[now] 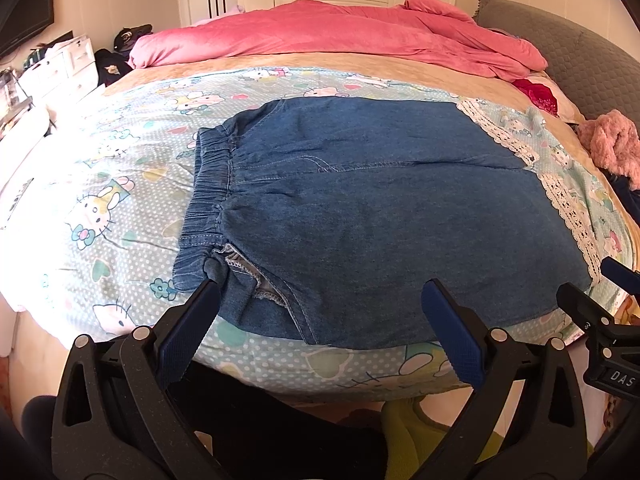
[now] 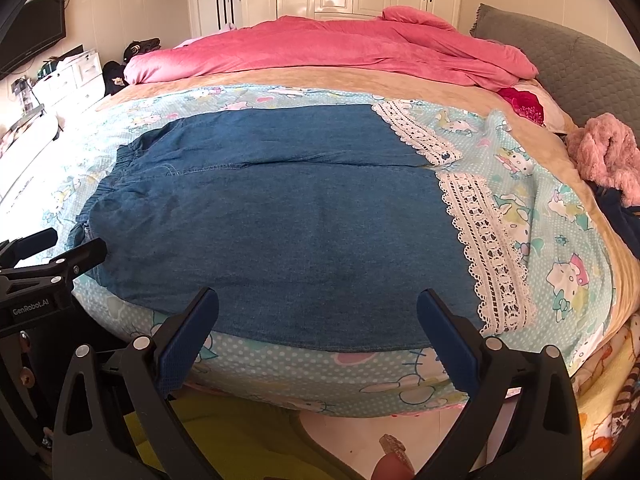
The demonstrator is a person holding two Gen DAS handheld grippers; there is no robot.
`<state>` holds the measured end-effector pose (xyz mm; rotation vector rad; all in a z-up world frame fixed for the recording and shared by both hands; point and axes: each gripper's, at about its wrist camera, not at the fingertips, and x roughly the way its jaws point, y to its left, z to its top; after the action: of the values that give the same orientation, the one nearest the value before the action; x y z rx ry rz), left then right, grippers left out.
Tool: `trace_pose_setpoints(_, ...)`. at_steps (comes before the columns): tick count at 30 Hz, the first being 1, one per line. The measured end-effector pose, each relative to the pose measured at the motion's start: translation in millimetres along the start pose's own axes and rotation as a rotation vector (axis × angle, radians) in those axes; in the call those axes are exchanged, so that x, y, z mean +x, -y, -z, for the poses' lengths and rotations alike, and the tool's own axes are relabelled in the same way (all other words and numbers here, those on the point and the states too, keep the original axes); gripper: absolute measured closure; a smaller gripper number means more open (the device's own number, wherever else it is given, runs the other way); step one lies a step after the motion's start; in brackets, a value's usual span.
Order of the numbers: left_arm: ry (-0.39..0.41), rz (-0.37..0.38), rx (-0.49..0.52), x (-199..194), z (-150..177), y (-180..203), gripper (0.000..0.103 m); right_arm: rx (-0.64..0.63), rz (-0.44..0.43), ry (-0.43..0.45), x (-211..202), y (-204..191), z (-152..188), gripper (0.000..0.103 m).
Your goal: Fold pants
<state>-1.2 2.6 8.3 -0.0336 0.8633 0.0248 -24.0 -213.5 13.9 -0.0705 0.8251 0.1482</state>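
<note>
I hold both hand-held grippers, left [image 1: 320, 292] and right [image 2: 318, 300], spread wide and empty just short of the pants [image 1: 360, 200] lying flat ahead on the bed [image 1: 100, 200]; soft, limp denim, best pinched at waistband and hem.

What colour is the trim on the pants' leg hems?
White openwork lace trim on blue denim pants; clearest in the right wrist view.
</note>
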Motion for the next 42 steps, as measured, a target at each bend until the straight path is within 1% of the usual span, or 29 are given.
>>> trace_pose_setpoints(6,-0.006,-0.001,-0.012,2.9,-3.9,-5.5,0.009,-0.001,-0.019,0.003,4.3,-1.1,-6.2,0.004)
trace_pose_setpoints(12,-0.012,-0.016,-0.043,13.7,-20.8,-22.9,0.009,-0.023,-0.062,-0.003,20.0,-7.7,-32.0,0.004)
trace_pose_setpoints(14,-0.012,-0.022,-0.053,17.0,-25.5,-28.2,0.009,-0.040,-0.086,-0.015,29.8,-12.4,-43.1,0.004)
trace_pose_setpoints(20,-0.009,-0.047,-0.074,29.7,-43.5,-48.8,0.009,-0.087,-0.111,-0.024,58.3,-30.2,-74.5,0.004)
trace_pose_setpoints(22,-0.016,-0.040,-0.091,34.5,-50.4,-57.3,0.009,-0.096,-0.132,-0.014,64.1,-35.9,-83.9,0.004)
trace_pose_setpoints(25,-0.027,-0.034,-0.124,41.8,-61.3,-71.5,0.009,-0.110,-0.136,-0.006,75.3,-43.5,-101.4,0.004)
trace_pose_setpoints(29,-0.038,-0.060,-0.140,53.2,-75.1,-87.9,0.009,-0.141,-0.132,-0.006,92.1,-53.3,-122.9,0.004)
trace_pose_setpoints(33,-0.055,-0.046,-0.160,67.2,-88.0,-105.4,0.009,-0.169,-0.142,-0.020,112.6,-63.6,-151.3,0.004)
trace_pose_setpoints(36,-0.069,-0.042,-0.164,77.9,-97.3,-113.0,0.009,-0.181,-0.142,-0.023,127.1,-69.1,-170.2,0.004)
trace_pose_setpoints(39,-0.072,-0.056,-0.155,86.7,-106.2,-118.8,0.009,-0.217,-0.144,-0.018,144.2,-77.0,-189.8,0.004)
trace_pose_setpoints(40,-0.074,-0.062,-0.153,90.3,-110.3,-120.7,0.009,-0.224,-0.158,-0.024,152.0,-78.9,-197.0,0.004)
trace_pose_setpoints(42,-0.085,-0.067,-0.150,98.4,-118.7,-124.3,0.009,-0.242,-0.158,-0.044,167.3,-82.6,-208.5,0.004)
